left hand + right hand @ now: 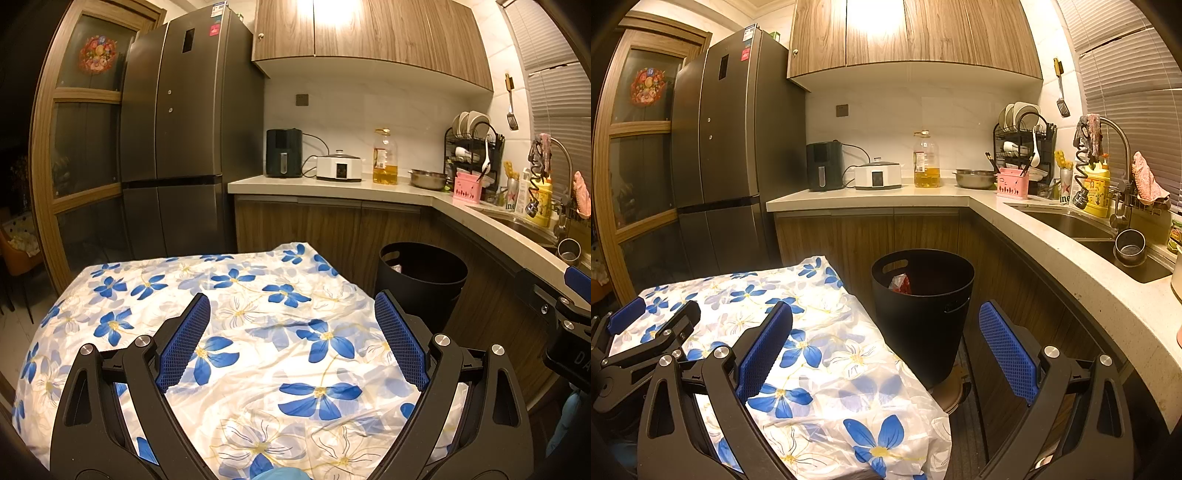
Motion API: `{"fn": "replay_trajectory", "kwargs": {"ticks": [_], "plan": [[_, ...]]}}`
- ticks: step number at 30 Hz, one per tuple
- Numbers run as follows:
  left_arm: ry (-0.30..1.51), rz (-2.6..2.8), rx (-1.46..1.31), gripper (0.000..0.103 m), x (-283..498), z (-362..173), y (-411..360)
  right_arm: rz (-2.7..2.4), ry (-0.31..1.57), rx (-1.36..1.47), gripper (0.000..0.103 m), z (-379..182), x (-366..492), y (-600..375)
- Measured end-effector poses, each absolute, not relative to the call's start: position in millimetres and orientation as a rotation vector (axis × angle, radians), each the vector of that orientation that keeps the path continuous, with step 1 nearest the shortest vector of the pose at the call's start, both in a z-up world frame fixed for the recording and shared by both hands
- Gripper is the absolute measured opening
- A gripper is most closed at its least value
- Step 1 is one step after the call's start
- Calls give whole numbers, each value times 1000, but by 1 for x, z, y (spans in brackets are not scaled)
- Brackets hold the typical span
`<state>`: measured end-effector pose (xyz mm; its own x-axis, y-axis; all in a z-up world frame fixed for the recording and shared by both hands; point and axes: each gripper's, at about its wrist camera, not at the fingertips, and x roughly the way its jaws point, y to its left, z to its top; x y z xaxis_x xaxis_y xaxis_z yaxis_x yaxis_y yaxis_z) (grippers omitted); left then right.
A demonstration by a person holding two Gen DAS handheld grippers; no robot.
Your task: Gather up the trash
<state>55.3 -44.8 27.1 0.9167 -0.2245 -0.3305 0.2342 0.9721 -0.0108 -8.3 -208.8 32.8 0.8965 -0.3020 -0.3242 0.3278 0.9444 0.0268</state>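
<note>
L gripper (291, 339): jaws wide, empty, over blue-flowered white tablecloth (258, 369).
R gripper (886, 350): wide, empty.
Risk: black round plastic bin (923, 314) w/ red wrapper (903, 284) may tip if bumped.

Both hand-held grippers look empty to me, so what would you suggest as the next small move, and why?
Probably pan both cameras to search for more trash. The left hand-held gripper and right hand-held gripper are open and hold nothing, no litter shows on the floral tablecloth, and the black bin beside the table already holds red and white scraps.
</note>
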Motion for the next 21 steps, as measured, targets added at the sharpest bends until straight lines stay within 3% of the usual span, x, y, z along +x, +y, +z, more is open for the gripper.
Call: {"fn": "replay_trajectory", "kwargs": {"ticks": [21], "plan": [[329, -231, 0, 93, 57, 35, -45, -325, 322, 83, 97, 34, -8, -210]]}}
